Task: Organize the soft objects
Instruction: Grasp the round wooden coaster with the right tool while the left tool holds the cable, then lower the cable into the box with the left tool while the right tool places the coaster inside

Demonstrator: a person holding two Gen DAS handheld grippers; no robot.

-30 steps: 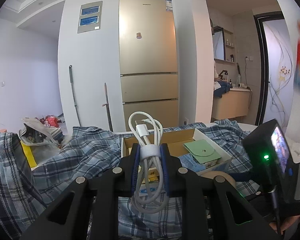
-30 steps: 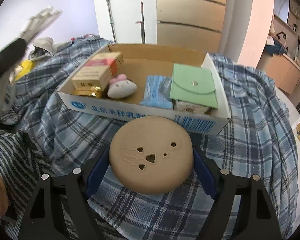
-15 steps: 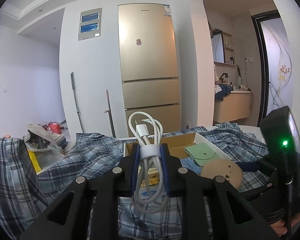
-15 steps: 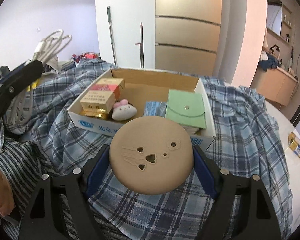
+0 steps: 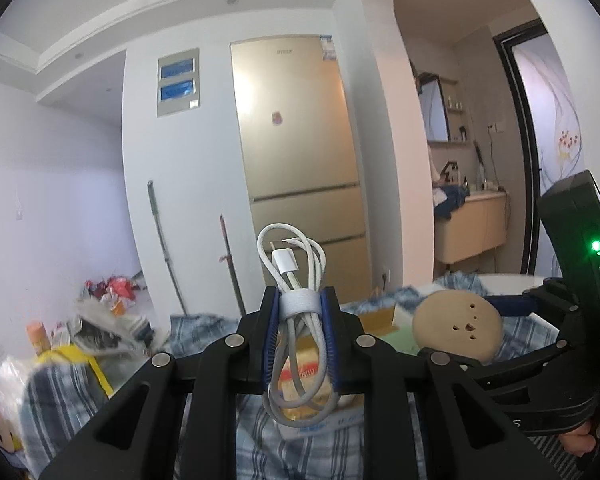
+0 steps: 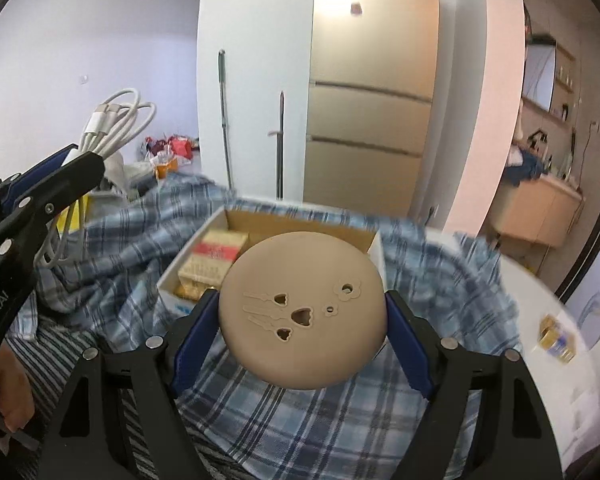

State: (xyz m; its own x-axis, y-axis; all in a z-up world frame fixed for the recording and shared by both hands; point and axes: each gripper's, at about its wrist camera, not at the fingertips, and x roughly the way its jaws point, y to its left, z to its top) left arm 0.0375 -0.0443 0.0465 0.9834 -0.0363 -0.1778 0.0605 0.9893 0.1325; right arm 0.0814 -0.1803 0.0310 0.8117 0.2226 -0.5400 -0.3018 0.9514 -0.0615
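Note:
My left gripper [image 5: 300,312] is shut on a coiled white charging cable [image 5: 296,276] bound by a white strap; the coil stands upright between the blue pads. From the right wrist view the same cable [image 6: 112,120] shows at the upper left. My right gripper [image 6: 302,312] is shut on a round tan disc [image 6: 300,312] with small heart and flower cut-outs, held above the plaid cloth [image 6: 300,408]. That disc [image 5: 458,324] also appears at the right of the left wrist view. Behind the disc lies an open cardboard box [image 6: 296,220] with packets inside.
A gold packet [image 6: 214,258] sits in the box's left end. A small yellow-and-blue item [image 6: 556,336] lies on the white table [image 6: 548,312] at the right. A fridge [image 5: 300,176], two leaning poles [image 6: 224,116] and floor clutter [image 5: 108,312] stand beyond.
Both grippers rose with their loads and tilted upward. The box and plaid cloth slid lower in both views, and more wall and ceiling show. The disc now covers the box's right half.

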